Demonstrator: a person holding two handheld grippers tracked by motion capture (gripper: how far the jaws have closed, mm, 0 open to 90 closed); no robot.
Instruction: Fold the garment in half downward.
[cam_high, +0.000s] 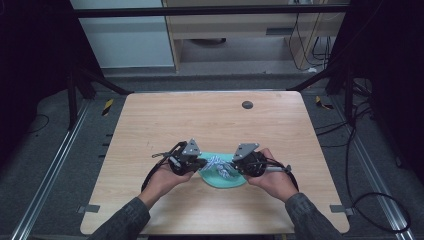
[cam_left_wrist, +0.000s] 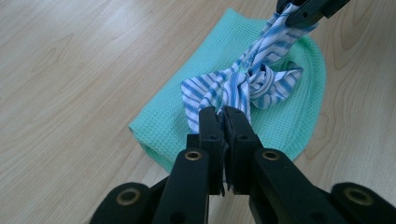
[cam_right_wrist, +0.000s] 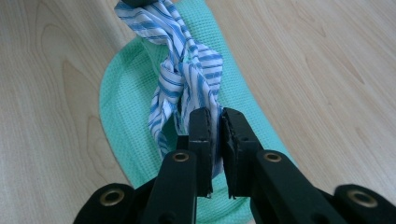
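Striped cloth (cam_high: 220, 166), blue and white, is what we hold between our two grippers, and it is twisted into a knot at its middle. In the high view it sits near the table's centre, a little toward six o'clock, directly over a folded green waffle-weave cloth (cam_high: 216, 180) that lies flat on the wood.

In the left gripper view, the striped cloth (cam_left_wrist: 243, 86) runs from our jaws at six o'clock up toward one o'clock, where the far gripper's jaws pinch its other end at the top edge. The knot lies midway, with a loose loop toward three o'clock. Our left gripper (cam_left_wrist: 224, 119) is closed on the nearest end of the fabric, its jaws pressed together with cloth between them.

In the right gripper view, the striped cloth (cam_right_wrist: 184, 70) rises from our jaws toward eleven o'clock, the knot about halfway along. Our right gripper (cam_right_wrist: 218, 122) is clamped on that end, a narrow slit showing between its jaws with fabric caught in it. The green cloth (cam_right_wrist: 126, 116) curves beneath, from six o'clock round to twelve.

From above, our left gripper (cam_high: 200, 164) is at nine o'clock of the knot and our right gripper (cam_high: 235, 165) at three o'clock, each held in a hand. The wooden table (cam_high: 200, 120) carries a small dark round disc (cam_high: 247, 104) toward twelve o'clock, well apart from the cloths.
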